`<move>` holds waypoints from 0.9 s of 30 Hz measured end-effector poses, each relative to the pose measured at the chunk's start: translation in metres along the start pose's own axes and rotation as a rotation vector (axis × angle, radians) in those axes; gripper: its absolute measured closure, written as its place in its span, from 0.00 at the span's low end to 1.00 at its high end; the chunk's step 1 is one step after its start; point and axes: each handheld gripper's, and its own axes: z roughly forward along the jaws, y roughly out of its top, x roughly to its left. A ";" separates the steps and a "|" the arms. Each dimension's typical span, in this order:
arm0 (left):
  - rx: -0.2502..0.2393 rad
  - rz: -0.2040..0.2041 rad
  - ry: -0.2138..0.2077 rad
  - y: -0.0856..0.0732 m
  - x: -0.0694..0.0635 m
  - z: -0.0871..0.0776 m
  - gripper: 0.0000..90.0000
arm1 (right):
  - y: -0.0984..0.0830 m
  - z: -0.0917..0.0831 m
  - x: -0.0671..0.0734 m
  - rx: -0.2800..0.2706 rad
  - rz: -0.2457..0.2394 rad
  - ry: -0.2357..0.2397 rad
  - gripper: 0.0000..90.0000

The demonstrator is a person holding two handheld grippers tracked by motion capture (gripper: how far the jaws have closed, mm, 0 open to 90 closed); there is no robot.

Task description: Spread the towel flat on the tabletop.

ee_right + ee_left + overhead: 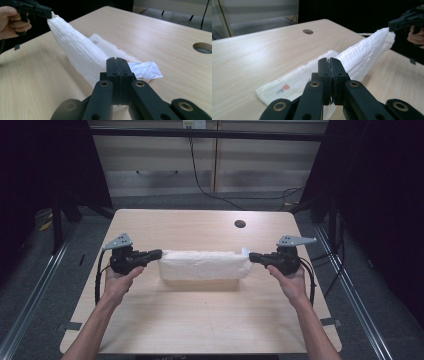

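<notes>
White cloth (204, 265) stretched between both grippers above the table (200, 320), its lower edge trailing on the wood. Left gripper (159, 253) pinches the left corner, jaws pressed together; right gripper (252, 256) likewise clamps the right corner.

- your cloth (204, 265) is white, crinkle-textured, with a small red and green print near one edge
- both your grippers, left gripper (159, 254) and right gripper (252, 256), are black, grey plates on top
- table (200, 315) is pale wood grain, one dark round hole
</notes>
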 end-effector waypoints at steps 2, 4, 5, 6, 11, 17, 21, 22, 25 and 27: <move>0.023 0.018 0.002 -0.006 -0.005 -0.001 0.98 | -0.005 -0.002 0.007 0.018 -0.016 0.008 1.00; 0.025 0.018 -0.007 -0.012 -0.009 -0.004 0.98 | -0.011 -0.005 0.013 0.017 -0.022 0.018 1.00; 0.026 0.021 0.003 -0.014 -0.010 -0.006 0.98 | -0.014 -0.006 0.016 0.017 -0.023 0.024 1.00; 0.017 0.012 -0.009 -0.019 -0.012 -0.008 0.98 | -0.016 -0.007 0.018 0.020 -0.030 0.030 1.00; 0.045 0.006 -0.013 -0.042 -0.024 -0.015 0.98 | -0.033 -0.012 0.033 0.054 -0.056 0.036 1.00; 0.093 0.017 -0.063 -0.058 -0.034 -0.020 0.98 | -0.051 -0.015 0.044 0.083 -0.057 0.037 1.00; 0.120 0.020 -0.082 -0.069 -0.039 -0.026 0.98 | -0.068 -0.015 0.051 0.117 -0.050 0.043 1.00; 0.120 0.020 -0.082 -0.069 -0.039 -0.026 0.98 | -0.068 -0.015 0.051 0.117 -0.050 0.043 1.00; 0.141 0.036 -0.089 -0.078 -0.044 -0.028 0.97 | -0.086 -0.015 0.058 0.133 -0.029 0.055 1.00; 0.145 0.026 -0.100 -0.084 -0.045 -0.029 0.97 | -0.093 -0.015 0.059 0.135 -0.020 0.062 0.99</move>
